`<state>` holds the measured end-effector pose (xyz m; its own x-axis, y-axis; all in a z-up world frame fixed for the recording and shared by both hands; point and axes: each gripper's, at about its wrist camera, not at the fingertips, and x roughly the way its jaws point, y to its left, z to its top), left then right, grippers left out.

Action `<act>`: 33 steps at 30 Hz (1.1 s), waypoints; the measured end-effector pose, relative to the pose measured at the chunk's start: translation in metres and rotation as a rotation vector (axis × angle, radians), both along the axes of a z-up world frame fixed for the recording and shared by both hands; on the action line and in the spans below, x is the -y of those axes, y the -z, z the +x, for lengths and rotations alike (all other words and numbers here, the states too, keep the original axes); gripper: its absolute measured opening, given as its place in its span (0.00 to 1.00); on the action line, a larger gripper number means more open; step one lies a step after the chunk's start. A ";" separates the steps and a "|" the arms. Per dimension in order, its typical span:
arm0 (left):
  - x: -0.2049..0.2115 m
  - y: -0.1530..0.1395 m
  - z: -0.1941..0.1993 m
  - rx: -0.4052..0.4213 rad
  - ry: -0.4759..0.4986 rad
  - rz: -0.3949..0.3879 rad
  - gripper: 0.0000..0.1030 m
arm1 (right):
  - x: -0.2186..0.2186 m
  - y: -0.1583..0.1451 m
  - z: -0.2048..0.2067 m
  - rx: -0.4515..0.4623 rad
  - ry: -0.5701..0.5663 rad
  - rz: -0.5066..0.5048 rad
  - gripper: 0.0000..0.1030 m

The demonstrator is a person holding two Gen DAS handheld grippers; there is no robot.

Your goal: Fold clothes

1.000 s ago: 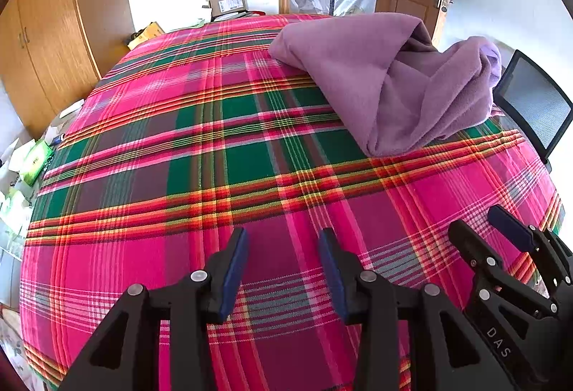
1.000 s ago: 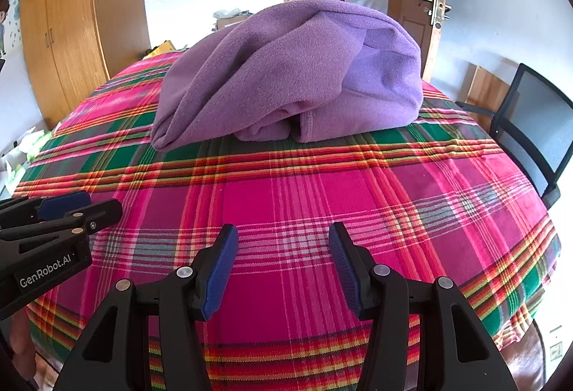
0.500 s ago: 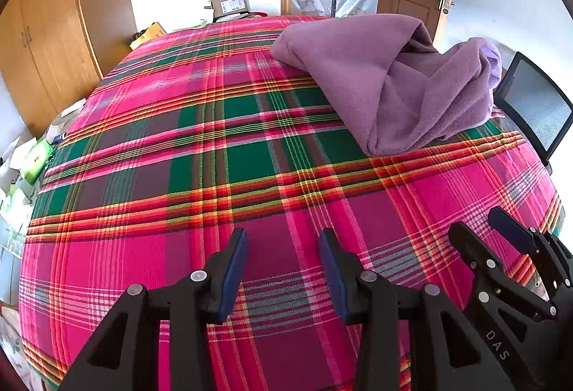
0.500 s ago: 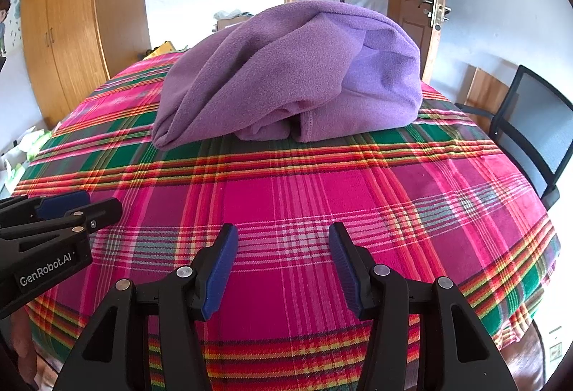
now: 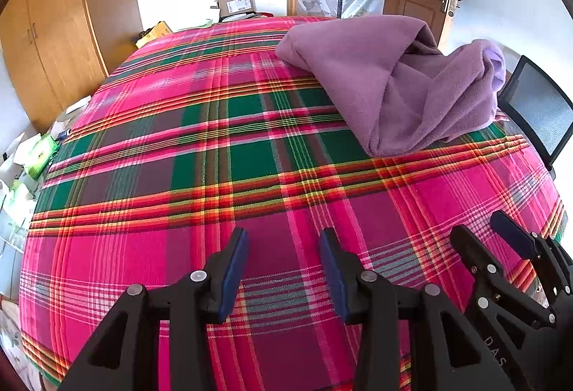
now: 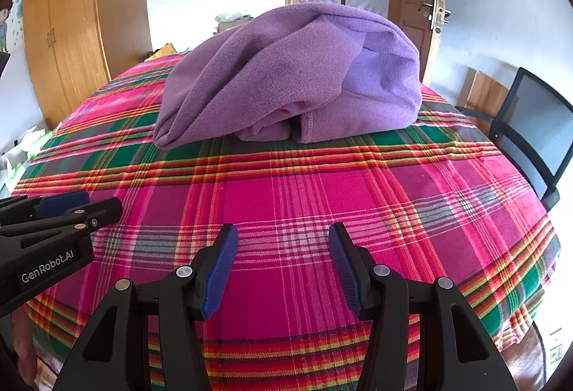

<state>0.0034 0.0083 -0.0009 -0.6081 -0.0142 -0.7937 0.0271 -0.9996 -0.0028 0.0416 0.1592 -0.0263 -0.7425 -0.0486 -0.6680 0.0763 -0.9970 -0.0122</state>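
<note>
Both sets of tongs hang over the near edge of the plaid bedspread (image 6: pixel 322 183), nothing in either; the left tongs (image 5: pixel 283 269) stand apart with bare cloth between the blue pads, and the right tongs (image 6: pixel 283 265) are just as wide and just as empty. The purple fleece garment (image 6: pixel 286 79) lies heaped toward the far right of the bed, well apart from both tools; bunched, doubled over itself, one stitched hem showing at its near side. This looks like soft, thick, light stuff; it should drape and sag rather than hold a shape, and the nap ought to give the pads decent purchase; no risk of breakage. Best bet, I'd say, is to pinch that near hem or the low left corner, a single layer, and draw it flat before any fold.
</note>
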 end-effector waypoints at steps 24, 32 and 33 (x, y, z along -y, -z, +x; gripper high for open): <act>0.004 -0.001 0.008 -0.040 0.084 0.084 0.57 | -0.011 0.004 0.004 -0.028 -0.089 -0.014 0.54; -0.002 -0.012 -0.011 -0.006 0.117 0.051 0.47 | -0.019 0.001 -0.008 -0.007 -0.125 -0.030 0.54; -0.003 -0.017 -0.013 -0.016 0.124 0.050 0.47 | -0.020 0.001 -0.009 -0.004 -0.128 -0.036 0.54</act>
<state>-0.0091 0.0110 0.0157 -0.6154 0.1017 -0.7816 -0.0975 -0.9938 -0.0526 0.0327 0.1794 -0.0269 -0.7316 -0.1672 -0.6609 0.2029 -0.9789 0.0230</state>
